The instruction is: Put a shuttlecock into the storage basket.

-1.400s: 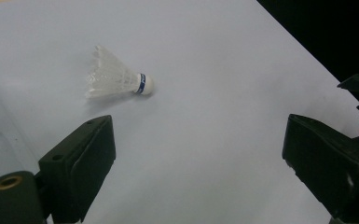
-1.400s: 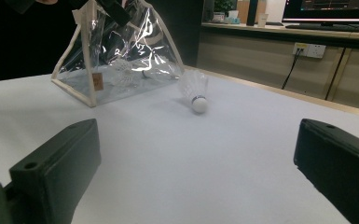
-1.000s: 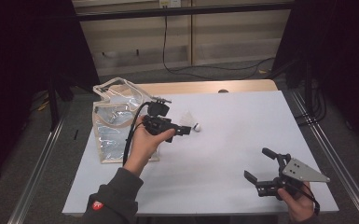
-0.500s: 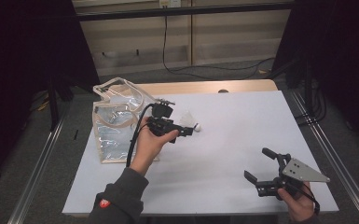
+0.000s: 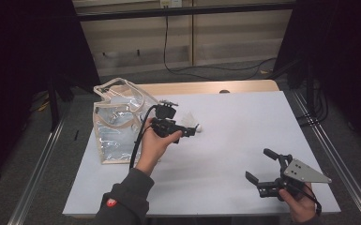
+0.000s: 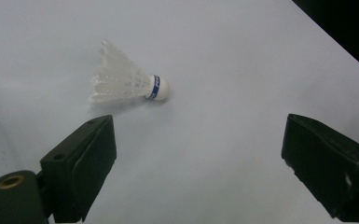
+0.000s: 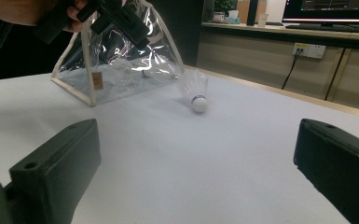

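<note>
left tongs (image 5: 191, 131) edged closer above shuttlecock (image 6: 129, 83) | jaws wide, empty | right tongs (image 5: 261, 166) wide, empty | shuttlecock lying on desk (image 5: 244, 126) beside clear bag (image 5: 117, 126)

White shuttlecock (image 6: 127, 84) lying beside clear bag (image 5: 118, 126), white table (image 5: 244, 136)

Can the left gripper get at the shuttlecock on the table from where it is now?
Probably yes: the left gripper is open right over the shuttlecock, with only bare table between them.
</note>
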Demonstrator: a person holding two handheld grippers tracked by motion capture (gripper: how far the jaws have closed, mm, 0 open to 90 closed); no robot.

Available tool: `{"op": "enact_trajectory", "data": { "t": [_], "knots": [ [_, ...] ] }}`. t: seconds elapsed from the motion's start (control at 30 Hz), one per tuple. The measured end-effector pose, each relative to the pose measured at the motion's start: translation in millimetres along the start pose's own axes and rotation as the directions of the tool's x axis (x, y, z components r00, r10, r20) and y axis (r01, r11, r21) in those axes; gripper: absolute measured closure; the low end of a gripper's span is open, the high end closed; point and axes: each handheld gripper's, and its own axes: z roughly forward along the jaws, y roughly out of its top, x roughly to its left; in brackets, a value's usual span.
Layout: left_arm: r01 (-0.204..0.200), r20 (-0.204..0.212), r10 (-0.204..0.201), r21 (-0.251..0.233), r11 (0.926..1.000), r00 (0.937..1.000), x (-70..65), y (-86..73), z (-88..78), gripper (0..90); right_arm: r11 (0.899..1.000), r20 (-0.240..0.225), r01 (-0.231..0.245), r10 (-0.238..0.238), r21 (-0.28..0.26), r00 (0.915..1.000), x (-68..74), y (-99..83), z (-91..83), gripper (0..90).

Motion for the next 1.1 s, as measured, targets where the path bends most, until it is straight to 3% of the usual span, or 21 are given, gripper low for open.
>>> {"op": "enact_trajectory", "data": {
  "t": [0.6, 1.1],
  "knots": [
    [-0.003, -0.041, 0.003, 0.013, 0.9999, 0.9991, 2.7, -0.7, 14.8, 10.2, 1.0, 0.001, 0.002, -0.002, 0.0, 1.0, -0.2, -0.1, 0.1, 0.3],
    [0.011, -0.044, -0.01, 0.009, 0.9999, 0.999, 6.3, -0.2, 23.0, 10.2, 1.0, 0.002, 0.006, -0.006, -0.001, 1.0, -0.6, -0.3, 0.6, 0.3]
  ]
}}
